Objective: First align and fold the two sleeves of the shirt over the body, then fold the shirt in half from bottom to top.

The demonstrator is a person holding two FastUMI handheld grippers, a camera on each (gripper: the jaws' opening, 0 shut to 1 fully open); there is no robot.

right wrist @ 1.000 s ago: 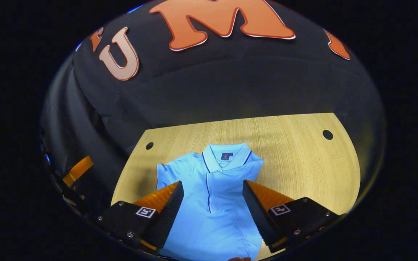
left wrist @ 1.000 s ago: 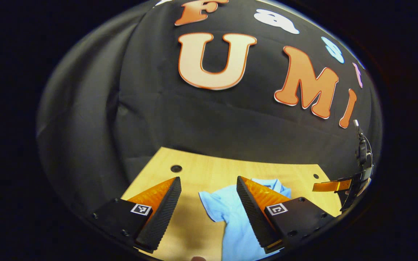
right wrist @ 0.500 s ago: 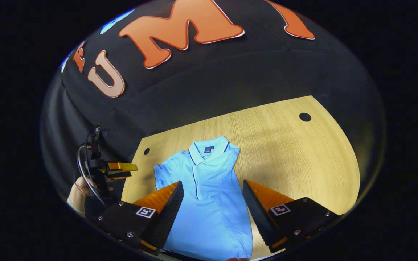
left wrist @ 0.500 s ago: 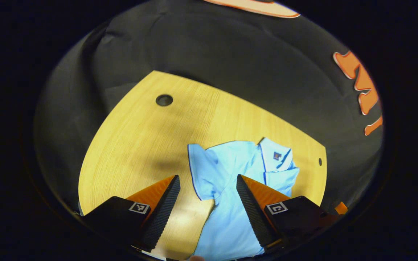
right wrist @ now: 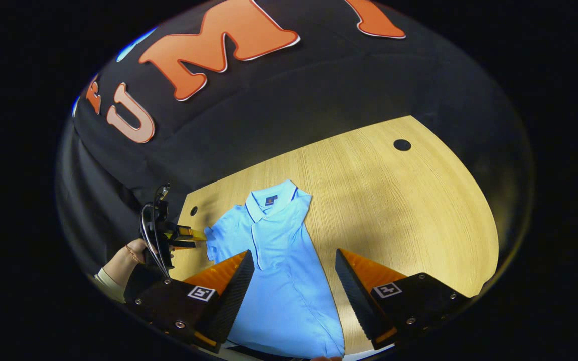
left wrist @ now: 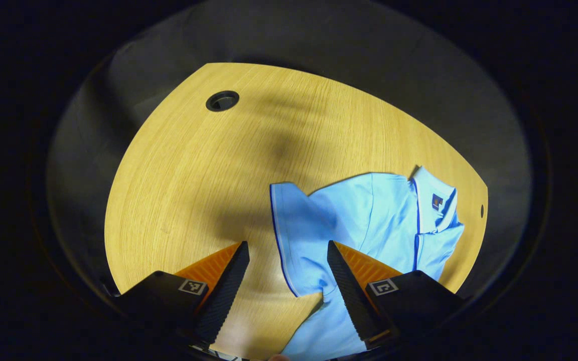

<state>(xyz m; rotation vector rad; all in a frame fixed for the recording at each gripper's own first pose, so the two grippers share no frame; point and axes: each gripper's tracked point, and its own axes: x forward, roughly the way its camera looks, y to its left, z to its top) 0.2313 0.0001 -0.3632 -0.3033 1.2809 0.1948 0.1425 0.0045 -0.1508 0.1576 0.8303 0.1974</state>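
The left gripper hangs above the table with its fingers spread wide and nothing between them but the edge of a sleeve far below; that sleeve belongs to a light blue polo shirt, which lies flat on the pale wooden table; the sleeve is laid out sideways from the body, its hem edged with a thin dark blue line; the collar points toward the far edge of the table, with a small dark patch inside the neck and dark piping along its edge and down the placket; a round hole sits in the table top near its far left corner, well apart from the shirt.

The right gripper is likewise wide, holding nothing, poised over the lower body of the shirt; from here the shirt lies lengthwise, collar away and hem nearest the camera; the sleeve on the right gripper's side appears already folded in over the body, giving a straight edge there, while the other sleeve sticks out flat; just beside that sleeve the left gripper shows farther off, held by a hand with a light cuff; another round hole lies in the bare table far from the shirt.
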